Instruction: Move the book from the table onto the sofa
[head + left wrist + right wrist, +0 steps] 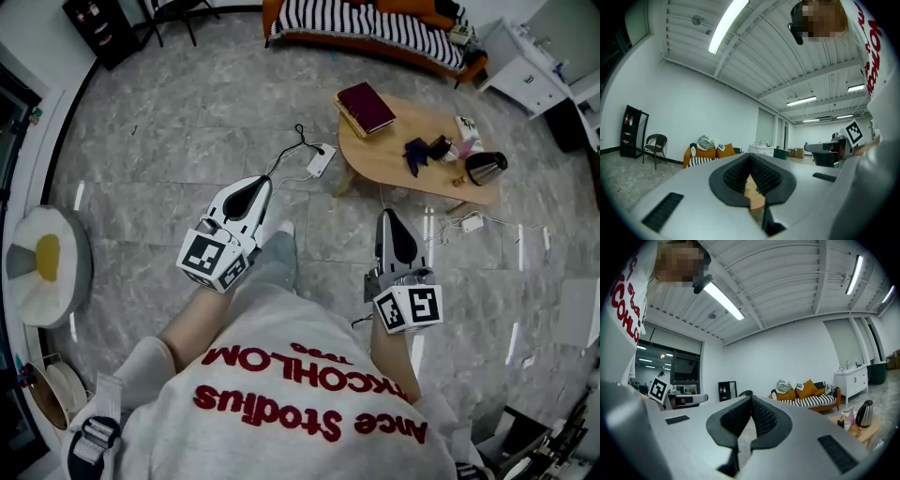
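Holding left gripper [264, 182] and right gripper [388, 217], fingers pressed together and empty, well short of book [366, 106] on worktop [384, 159].

Person in a pale grey sweatshirt [281, 328] with red lettering, grey trousers [274, 264] and a white shoe [284, 228]; left gripper [265, 182] and right gripper [387, 216] are white shells with black insets and black-and-white marker cubes [214, 259].
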A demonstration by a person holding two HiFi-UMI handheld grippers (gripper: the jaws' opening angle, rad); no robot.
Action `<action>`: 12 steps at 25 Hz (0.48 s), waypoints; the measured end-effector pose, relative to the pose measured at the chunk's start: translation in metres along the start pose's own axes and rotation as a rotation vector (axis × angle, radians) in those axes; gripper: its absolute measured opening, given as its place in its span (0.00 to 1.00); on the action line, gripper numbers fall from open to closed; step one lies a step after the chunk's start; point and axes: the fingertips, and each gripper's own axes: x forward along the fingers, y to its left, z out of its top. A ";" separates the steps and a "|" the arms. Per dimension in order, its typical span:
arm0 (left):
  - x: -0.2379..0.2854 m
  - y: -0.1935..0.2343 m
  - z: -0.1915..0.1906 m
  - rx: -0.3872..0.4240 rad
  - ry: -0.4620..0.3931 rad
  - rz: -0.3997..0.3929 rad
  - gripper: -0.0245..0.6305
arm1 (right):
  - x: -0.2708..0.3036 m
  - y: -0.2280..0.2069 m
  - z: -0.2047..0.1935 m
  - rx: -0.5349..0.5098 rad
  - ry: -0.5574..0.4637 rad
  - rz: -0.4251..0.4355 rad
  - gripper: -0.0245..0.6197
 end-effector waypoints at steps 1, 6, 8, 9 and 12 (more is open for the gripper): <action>0.008 0.004 0.000 -0.005 -0.006 -0.003 0.06 | 0.005 -0.006 -0.001 0.002 0.003 -0.003 0.08; 0.055 0.034 0.004 0.000 -0.030 -0.018 0.06 | 0.044 -0.038 -0.001 0.002 0.012 -0.025 0.08; 0.076 0.050 0.009 -0.001 -0.032 -0.021 0.06 | 0.067 -0.051 0.002 0.010 0.011 -0.032 0.08; 0.087 0.059 0.012 -0.001 -0.032 -0.023 0.06 | 0.079 -0.057 0.004 0.012 0.010 -0.031 0.08; 0.120 0.084 0.022 0.011 -0.035 -0.025 0.06 | 0.116 -0.071 0.011 -0.005 0.012 -0.022 0.08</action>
